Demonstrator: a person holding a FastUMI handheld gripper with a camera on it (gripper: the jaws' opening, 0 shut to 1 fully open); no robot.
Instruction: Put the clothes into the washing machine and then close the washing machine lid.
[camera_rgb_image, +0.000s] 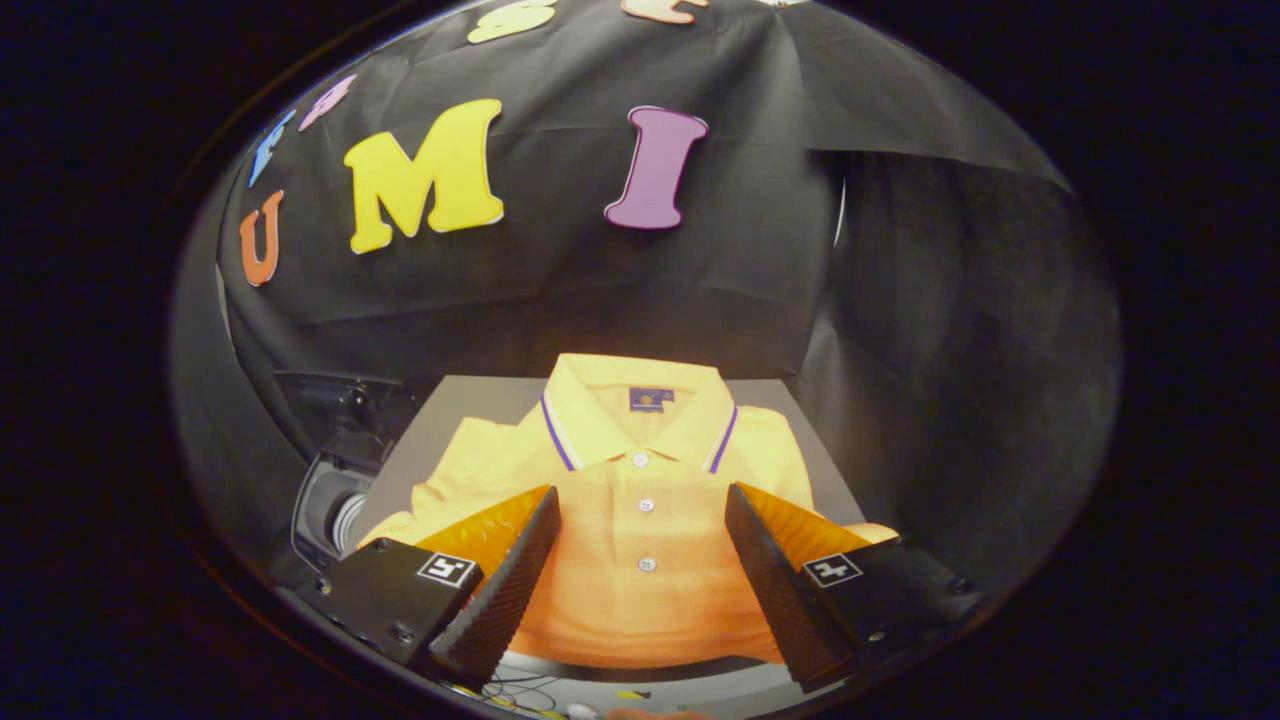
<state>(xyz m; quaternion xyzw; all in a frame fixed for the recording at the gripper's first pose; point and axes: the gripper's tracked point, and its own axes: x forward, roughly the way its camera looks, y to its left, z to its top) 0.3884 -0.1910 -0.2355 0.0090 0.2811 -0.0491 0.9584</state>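
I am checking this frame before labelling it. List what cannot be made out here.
- Polo shirt: in the gripper view, its sides are covered by the open gripper fingers, its hem by a dark rim below.
- Washing machine: beside the shirt, partly hidden by the grey surface and one finger; whether its lid is open cannot be told.
- Collar label: too small to read.

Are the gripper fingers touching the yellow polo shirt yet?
Cannot tell. In the gripper view, the open gripper straddles the yellow polo shirt, but height above it isn't readable.
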